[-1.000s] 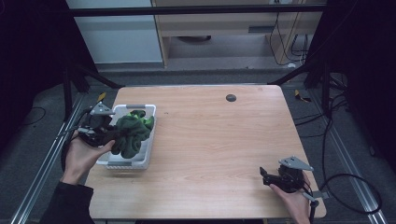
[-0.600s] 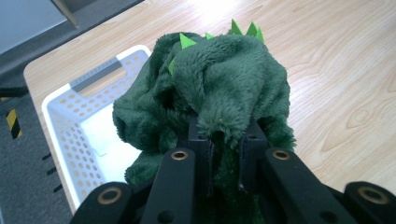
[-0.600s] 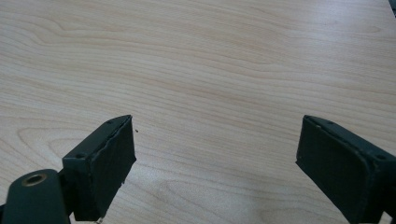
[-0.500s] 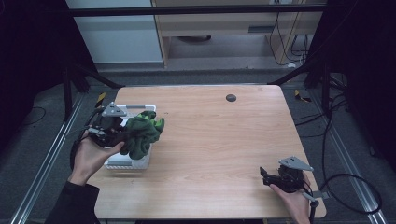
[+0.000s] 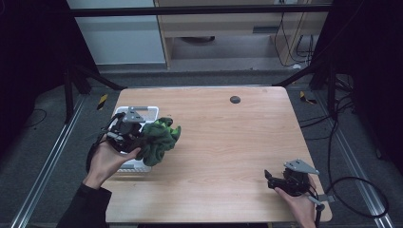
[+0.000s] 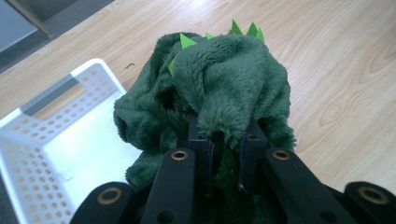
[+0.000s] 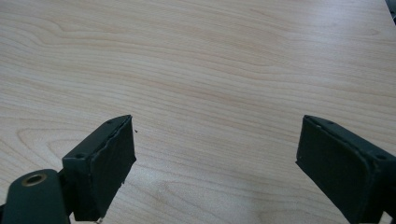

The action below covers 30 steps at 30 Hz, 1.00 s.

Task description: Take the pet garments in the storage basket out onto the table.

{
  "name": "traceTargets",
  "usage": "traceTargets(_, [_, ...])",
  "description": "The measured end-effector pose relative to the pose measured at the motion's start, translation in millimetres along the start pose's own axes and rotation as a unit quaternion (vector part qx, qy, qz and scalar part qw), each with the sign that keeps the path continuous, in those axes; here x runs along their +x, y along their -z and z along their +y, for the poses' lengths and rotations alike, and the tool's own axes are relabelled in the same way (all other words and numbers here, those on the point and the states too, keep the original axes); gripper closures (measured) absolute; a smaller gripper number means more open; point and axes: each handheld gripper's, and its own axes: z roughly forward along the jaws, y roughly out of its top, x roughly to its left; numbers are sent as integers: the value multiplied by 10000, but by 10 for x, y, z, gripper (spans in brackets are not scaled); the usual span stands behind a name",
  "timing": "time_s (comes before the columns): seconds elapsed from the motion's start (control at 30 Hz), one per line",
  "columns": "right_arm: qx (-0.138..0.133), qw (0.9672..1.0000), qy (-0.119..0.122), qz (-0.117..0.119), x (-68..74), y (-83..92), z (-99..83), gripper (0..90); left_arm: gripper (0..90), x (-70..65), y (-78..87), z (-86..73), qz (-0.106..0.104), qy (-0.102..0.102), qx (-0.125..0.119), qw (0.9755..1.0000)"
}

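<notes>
High view. Pale wooden table, rounded corners, visible grain. At its 9 o'clock side, a white perforated plastic basket, partly hidden. The left gripper is held in the person's left hand above the basket's inner edge, grey three-cornered plate on top. A dark green plush toy bulges from its front toward 3 o'clock, bunched and fuzzy, over the basket's rim and the bare wood beside it. Whether it touches the table: cannot tell. Small dark round disc near the table's 12 o'clock edge. The right gripper sits low at 5 o'clock, near the table's corner, in the right hand, well apart from the toy; cable trailing off toward the floor.

Left gripper view. Black jaws drawn close and clamped on a thick fold of deep-pile green fleece. Bright green felt spikes, flat and triangular, stick up at 12 o'clock. Basket at 8 o'clock: white, round holes in rows, slotted handle cut-out, floor bare.

Right gripper view. Jaws stand wide apart, flat rectangular black pads with matte rubbery faces, nothing between. Smooth wood grain beneath.
</notes>
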Motion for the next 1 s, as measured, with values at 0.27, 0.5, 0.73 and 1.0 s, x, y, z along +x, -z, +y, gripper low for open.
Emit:
traceTargets(0.27, [0, 10000, 7, 1, 3, -2, 1, 114, 793, -93, -87, 86, -89, -62, -20, 9999])
traceTargets(0.5, [8, 10000, 7, 4, 2, -7, -3, 114, 793, -192, -162, 149, -201, -173, -22, 9996])
traceTargets(0.73, [1, 10000, 17, 12, -3, -5, -2, 114, 793, -270, -233, 207, -294, -295, 22, 9991])
traceTargets(1.0, [17, 10000, 19, 28, 4, -10, -4, 115, 793, -368, -316, 267, -411, -423, 58, 9982])
